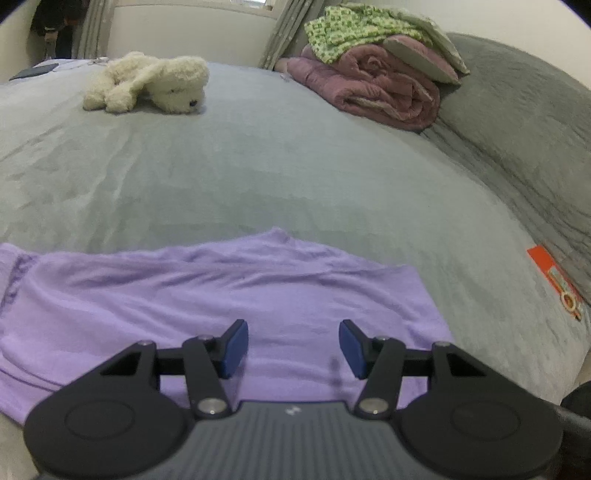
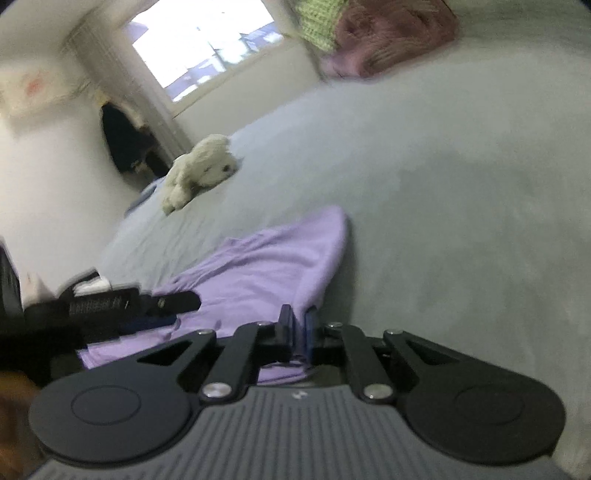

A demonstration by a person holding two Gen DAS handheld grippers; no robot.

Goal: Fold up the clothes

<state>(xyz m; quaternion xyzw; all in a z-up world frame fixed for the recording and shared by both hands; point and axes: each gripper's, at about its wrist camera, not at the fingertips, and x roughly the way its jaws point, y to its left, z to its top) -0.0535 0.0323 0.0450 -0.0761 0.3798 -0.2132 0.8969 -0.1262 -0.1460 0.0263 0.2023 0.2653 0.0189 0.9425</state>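
- At the near edge of the grey-sheeted bed, a lilac cotton shirt lies spread.
- Left gripper fingers spread above it; right gripper fingers pinch its edge.
- Farther: cream plush dog, folded mauve quilt, curtained window.

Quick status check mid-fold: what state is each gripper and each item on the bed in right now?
Left gripper: open, hovering over the shirt, nothing held.
Right gripper: shut on the shirt's edge.
Purple shirt: spread on the bed, wrinkled, one side lifted by the right gripper.
Plush toy: lying on its side.
Pink blanket: rolled up.
Green patterned cloth: piled loosely on the blanket.
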